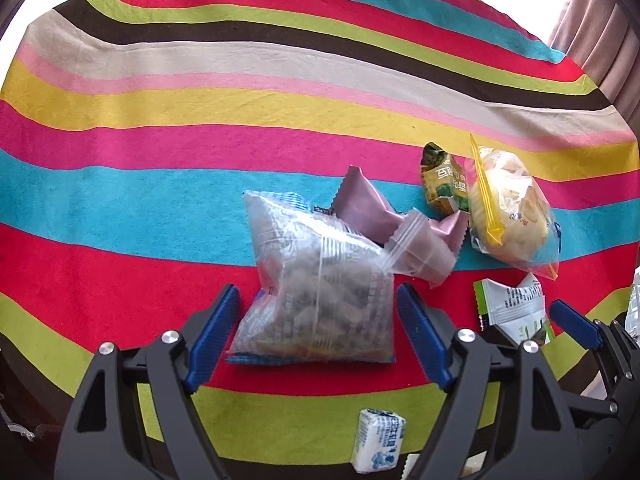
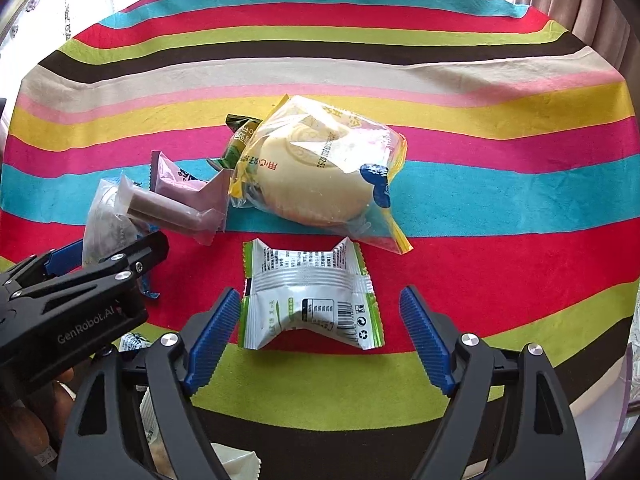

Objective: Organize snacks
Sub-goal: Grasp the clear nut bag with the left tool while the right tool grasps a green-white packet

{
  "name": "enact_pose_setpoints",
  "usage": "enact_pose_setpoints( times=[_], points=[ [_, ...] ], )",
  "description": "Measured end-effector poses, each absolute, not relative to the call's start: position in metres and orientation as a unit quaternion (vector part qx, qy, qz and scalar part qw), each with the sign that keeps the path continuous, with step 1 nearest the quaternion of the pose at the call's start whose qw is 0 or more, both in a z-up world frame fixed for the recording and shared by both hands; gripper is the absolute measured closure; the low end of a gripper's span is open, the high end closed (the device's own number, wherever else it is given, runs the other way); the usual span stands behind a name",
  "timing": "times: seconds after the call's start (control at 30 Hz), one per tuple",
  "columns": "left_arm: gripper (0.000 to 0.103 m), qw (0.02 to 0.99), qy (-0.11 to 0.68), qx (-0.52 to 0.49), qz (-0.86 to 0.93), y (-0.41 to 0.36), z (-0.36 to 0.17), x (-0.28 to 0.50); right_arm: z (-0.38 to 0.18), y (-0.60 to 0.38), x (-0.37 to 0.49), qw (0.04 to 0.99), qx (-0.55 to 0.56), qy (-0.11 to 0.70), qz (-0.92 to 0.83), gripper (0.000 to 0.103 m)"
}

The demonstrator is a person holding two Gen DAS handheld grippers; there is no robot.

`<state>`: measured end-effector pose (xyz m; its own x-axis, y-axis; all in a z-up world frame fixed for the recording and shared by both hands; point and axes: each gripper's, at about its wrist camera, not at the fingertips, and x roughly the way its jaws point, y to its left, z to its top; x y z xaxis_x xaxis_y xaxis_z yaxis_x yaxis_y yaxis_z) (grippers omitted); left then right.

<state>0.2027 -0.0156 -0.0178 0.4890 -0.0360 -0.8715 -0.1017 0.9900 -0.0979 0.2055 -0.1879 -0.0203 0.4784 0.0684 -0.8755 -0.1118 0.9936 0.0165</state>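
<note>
My left gripper (image 1: 318, 336) is open, its blue pads on either side of a clear bag of dark snacks (image 1: 316, 288) lying on the striped cloth. My right gripper (image 2: 320, 336) is open around a white and green packet (image 2: 310, 304), which also shows in the left wrist view (image 1: 512, 308). Beyond lie a pink packet (image 1: 368, 208), a clear-wrapped brown bar (image 2: 164, 208), a green and yellow packet (image 1: 442, 180) and a bagged round yellow cake (image 2: 316, 172). The left gripper also shows in the right wrist view (image 2: 120, 264).
The striped tablecloth (image 1: 200, 140) covers the whole table. A small white and blue packet (image 1: 378, 440) lies near the front edge below my left gripper. Curtains (image 2: 592, 8) hang at the far right. More wrappers (image 2: 236, 464) lie under my right gripper.
</note>
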Motion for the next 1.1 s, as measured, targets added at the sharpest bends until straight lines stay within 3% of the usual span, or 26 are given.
enact_pose_setpoints(
  times=[0.3, 0.5, 1.1],
  points=[
    [0.044, 0.866, 0.493, -0.077, 0.014, -0.01, -0.018, 0.203, -0.028, -0.185, 0.212, 0.857, -0.025, 0.512, 0.053, 0.026],
    [0.047, 0.867, 0.49, -0.089, 0.017, -0.005, -0.016, 0.195, -0.024, -0.179, 0.204, 0.862, -0.032, 0.502, 0.066, 0.048],
    [0.048, 0.872, 0.479, -0.098, 0.018, -0.009, 0.009, 0.149, -0.005, -0.2, 0.174, 0.871, -0.008, 0.488, 0.063, 0.052]
  ],
)
